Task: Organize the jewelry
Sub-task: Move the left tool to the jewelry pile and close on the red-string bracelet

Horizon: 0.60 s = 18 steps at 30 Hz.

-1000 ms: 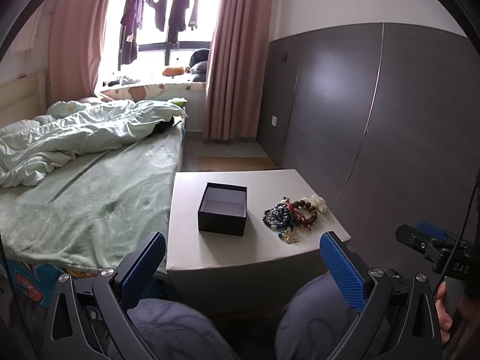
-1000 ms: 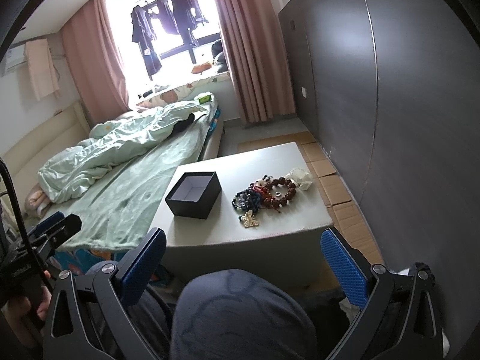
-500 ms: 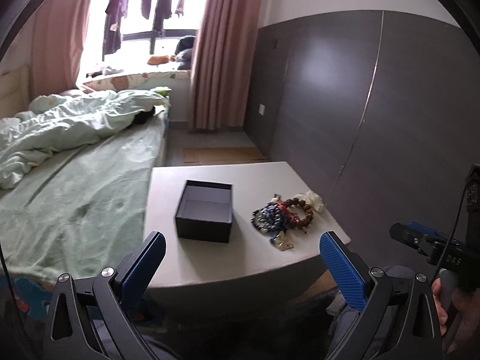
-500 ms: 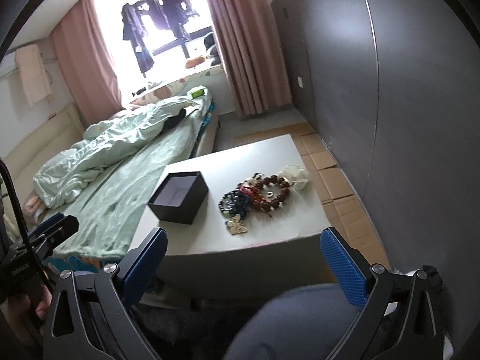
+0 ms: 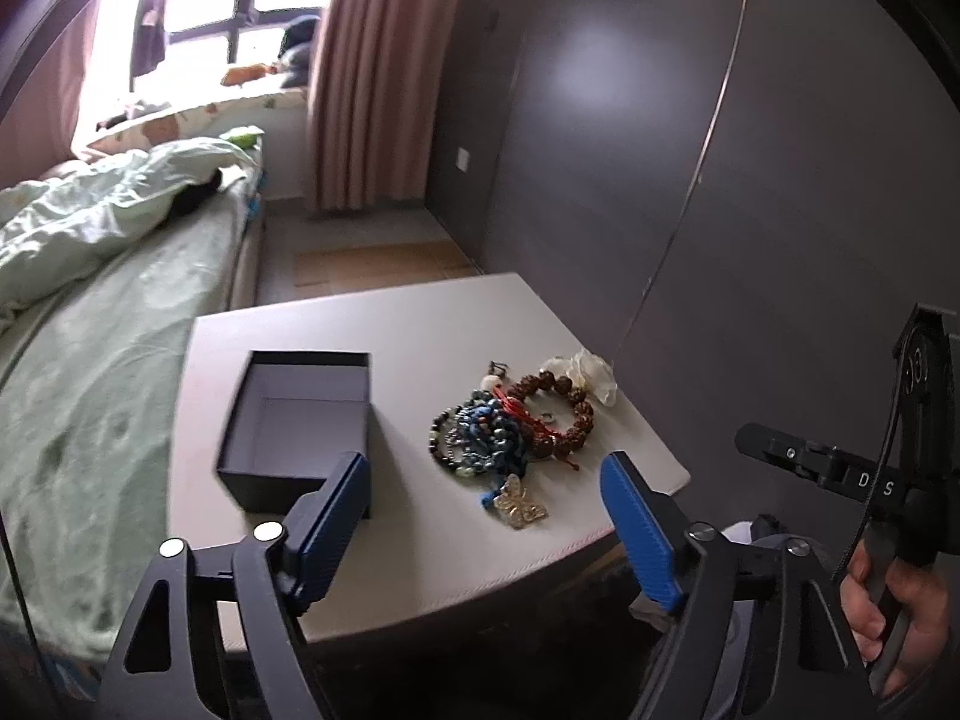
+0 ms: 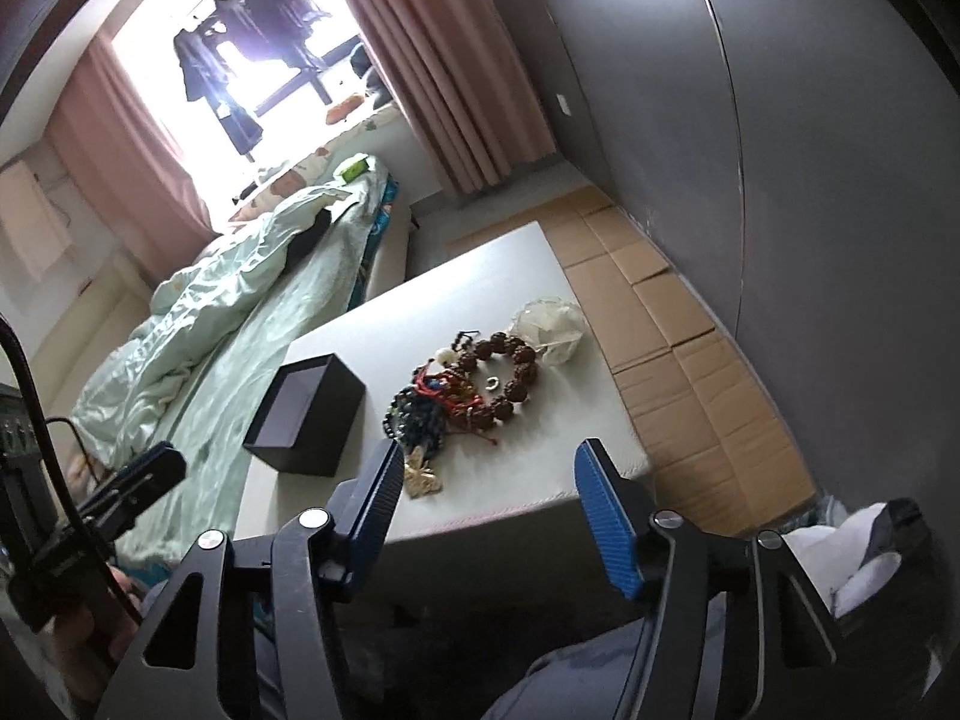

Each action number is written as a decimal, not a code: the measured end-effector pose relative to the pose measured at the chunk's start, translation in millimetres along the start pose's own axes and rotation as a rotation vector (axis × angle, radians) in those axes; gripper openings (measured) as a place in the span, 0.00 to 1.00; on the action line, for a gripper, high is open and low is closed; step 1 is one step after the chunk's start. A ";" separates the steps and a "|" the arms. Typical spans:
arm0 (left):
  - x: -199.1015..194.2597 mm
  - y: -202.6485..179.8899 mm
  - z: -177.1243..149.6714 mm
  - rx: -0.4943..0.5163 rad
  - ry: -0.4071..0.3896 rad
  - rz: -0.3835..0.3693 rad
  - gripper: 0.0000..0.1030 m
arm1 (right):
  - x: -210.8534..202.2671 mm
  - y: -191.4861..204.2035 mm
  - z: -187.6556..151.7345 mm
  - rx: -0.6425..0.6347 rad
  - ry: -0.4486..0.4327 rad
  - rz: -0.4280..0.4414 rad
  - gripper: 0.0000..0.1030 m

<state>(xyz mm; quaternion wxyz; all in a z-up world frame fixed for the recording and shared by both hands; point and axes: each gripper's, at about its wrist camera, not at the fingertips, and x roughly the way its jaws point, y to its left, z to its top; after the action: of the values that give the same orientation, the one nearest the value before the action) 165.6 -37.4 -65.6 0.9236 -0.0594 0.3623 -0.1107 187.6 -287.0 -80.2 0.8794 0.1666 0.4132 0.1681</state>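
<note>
Bed (image 5: 90, 360): green sheets, beside the table.
Table (image 5: 420, 540): pale top, carrying everything.
Box (image 5: 297, 420): dark, lidless, hollow inside, left of the jewelry.
Jewelry pile (image 5: 510, 426): bead bracelets tangled mid-table, butterfly piece (image 5: 519, 507) nearest the edge.
Left gripper (image 5: 483, 516): jaws apart, holding nothing, above the near edge.
Right gripper (image 6: 486, 498): jaws apart, holding nothing.

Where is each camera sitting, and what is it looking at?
Left wrist: sits on the left gripper, looks over the table; its open blue fingers and the right hand show.
Right wrist: sits on the right gripper, tilted, looks at the same table; its open fingers and the left hand show.
Shared: the black box, the jewelry pile, the bed.
</note>
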 end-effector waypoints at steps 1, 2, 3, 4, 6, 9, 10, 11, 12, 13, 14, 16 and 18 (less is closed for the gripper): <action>5.7 -1.5 1.3 0.006 0.009 -0.007 0.72 | 3.1 -2.0 1.3 0.007 0.005 0.002 0.59; 12.7 -3.2 3.0 0.014 0.021 -0.015 0.71 | 7.2 -3.8 3.3 0.016 0.009 0.007 0.58; 21.2 -4.6 4.4 0.021 0.034 -0.020 0.69 | 11.0 -5.1 5.4 0.024 0.013 0.013 0.58; 27.9 -4.5 5.5 0.024 0.045 -0.022 0.66 | 14.2 -6.3 7.8 0.028 0.017 0.018 0.58; 44.6 -5.4 7.2 0.026 0.078 -0.036 0.62 | 20.5 -7.4 11.8 0.028 0.023 0.025 0.58; 69.7 -8.0 8.6 0.043 0.127 -0.037 0.57 | 32.5 -11.1 17.2 0.039 0.039 0.044 0.56; 76.7 -9.1 8.6 0.052 0.142 -0.030 0.54 | 37.2 -13.1 18.9 0.049 0.048 0.057 0.52; 84.1 -9.9 8.1 0.059 0.160 -0.024 0.53 | 40.1 -15.2 19.8 0.060 0.054 0.065 0.50; 93.5 -9.6 7.3 0.062 0.185 -0.029 0.51 | 43.5 -16.9 20.0 0.071 0.059 0.068 0.49; 100.0 -10.1 7.1 0.064 0.198 -0.030 0.50 | 46.5 -19.1 20.2 0.084 0.066 0.076 0.49; 104.3 -10.2 7.5 0.066 0.205 -0.028 0.50 | 48.7 -20.9 20.9 0.092 0.071 0.087 0.49; 115.0 -9.8 7.9 0.073 0.221 -0.028 0.50 | 55.0 -21.7 22.9 0.100 0.083 0.100 0.49; 125.0 -7.7 7.4 0.081 0.237 -0.026 0.49 | 60.1 -20.8 23.4 0.101 0.092 0.088 0.49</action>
<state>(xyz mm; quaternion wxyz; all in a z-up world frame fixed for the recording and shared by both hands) 258.5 -75.6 -140.8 0.8745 -0.0133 0.4632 -0.1436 245.4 -283.0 -115.3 0.8418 0.2208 0.4534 0.1927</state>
